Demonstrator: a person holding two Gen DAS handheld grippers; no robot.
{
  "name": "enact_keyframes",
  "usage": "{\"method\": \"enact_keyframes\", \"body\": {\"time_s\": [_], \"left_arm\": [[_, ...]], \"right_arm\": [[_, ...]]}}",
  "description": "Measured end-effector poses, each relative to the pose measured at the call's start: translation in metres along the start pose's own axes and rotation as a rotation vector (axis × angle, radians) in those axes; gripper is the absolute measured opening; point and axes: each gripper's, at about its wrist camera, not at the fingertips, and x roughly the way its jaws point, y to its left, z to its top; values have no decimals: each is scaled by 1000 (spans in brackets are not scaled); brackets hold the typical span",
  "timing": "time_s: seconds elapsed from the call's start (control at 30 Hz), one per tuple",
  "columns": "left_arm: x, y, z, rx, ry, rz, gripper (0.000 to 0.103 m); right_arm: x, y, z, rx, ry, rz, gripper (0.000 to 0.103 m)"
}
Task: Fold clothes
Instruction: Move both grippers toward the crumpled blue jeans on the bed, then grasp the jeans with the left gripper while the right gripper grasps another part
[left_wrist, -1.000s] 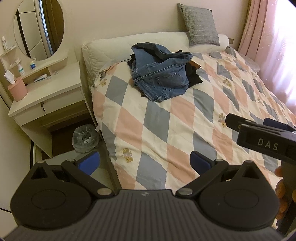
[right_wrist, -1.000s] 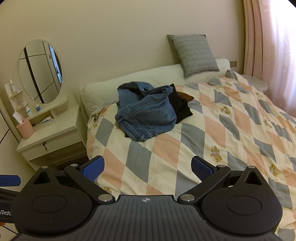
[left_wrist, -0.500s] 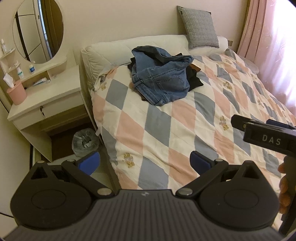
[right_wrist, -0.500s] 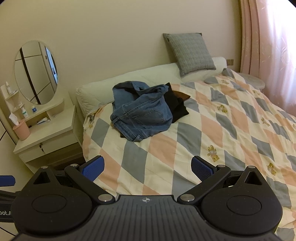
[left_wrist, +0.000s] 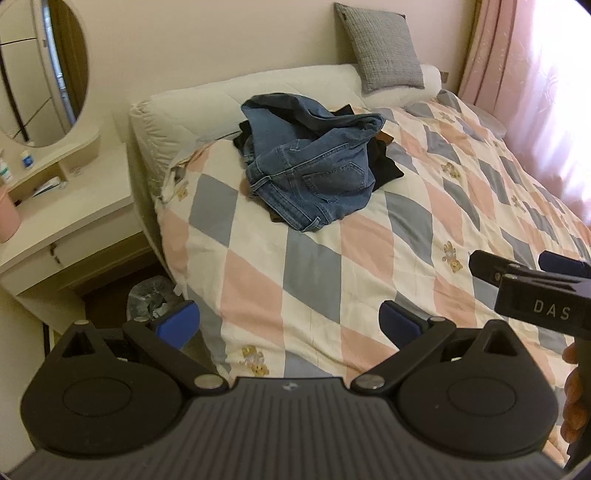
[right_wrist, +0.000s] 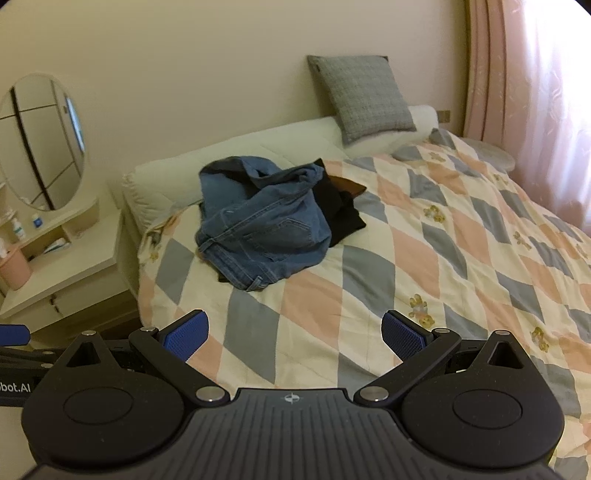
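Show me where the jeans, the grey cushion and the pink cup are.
jeans (left_wrist: 317, 173): left wrist view, on the back pocket.
grey cushion (right_wrist: 364, 96): right wrist view, middle of its front.
pink cup (right_wrist: 14, 267): right wrist view, on its side wall.

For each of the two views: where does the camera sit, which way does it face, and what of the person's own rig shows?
Left wrist: behind the open left gripper, facing the jeans on the bed; the right gripper and a hand show at right.
Right wrist: behind the open right gripper, facing the jeans; part of the left gripper shows at left.
Shared: jeans, bed, grey pillow, mirror.
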Motion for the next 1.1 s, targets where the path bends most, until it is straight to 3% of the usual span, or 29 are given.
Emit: {"method": "enact_keyframes", "body": {"time_s": [0.3,0.6,1.1], "left_arm": [[48,16,39,53,-4,-5,102],[96,35,62,53,57,12,102],[132,49,90,115,27,-12,102]], "right_arm": [[47,13,26,26,21,-30,103],[94,22,43,41,64,-42,103],[145,37,67,37,100,-51,103]]}}
